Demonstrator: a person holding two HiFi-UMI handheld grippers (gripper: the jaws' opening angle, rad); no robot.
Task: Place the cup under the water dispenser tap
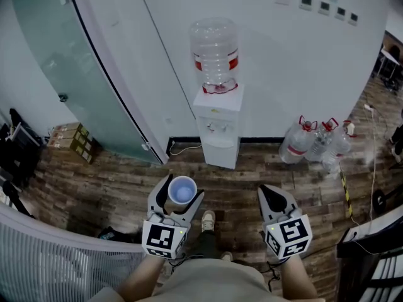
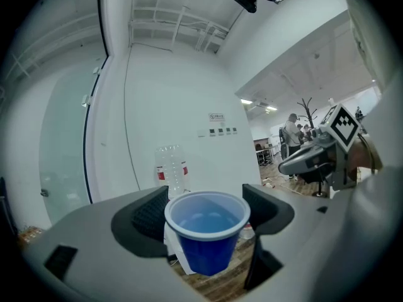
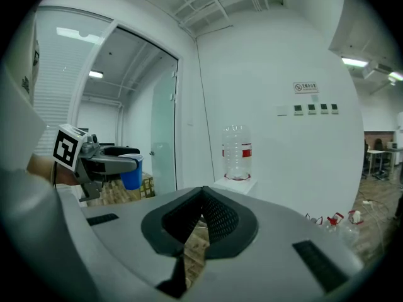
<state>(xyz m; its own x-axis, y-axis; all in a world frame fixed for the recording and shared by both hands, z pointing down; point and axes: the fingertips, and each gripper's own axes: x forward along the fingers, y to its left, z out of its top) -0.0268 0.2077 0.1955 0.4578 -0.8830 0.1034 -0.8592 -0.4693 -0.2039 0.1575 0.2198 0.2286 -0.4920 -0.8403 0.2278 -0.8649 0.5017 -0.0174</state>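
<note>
The blue cup was gripped by the fingers of the left gripper, well apart from the water dispenser. The fingers of the right gripper were closed, empty. The red label on the bottle was unreadable.

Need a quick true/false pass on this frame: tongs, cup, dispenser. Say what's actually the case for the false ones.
1. The left tongs grip the blue cup, which is upright. True.
2. The right tongs are open. False: their jaws are together with nothing between them.
3. The cup sits under the tap of the water dispenser. False: it is held in the tongs, short of the dispenser.
4. In the head view, bottles stand on the floor right of the dispenser. True.
</note>
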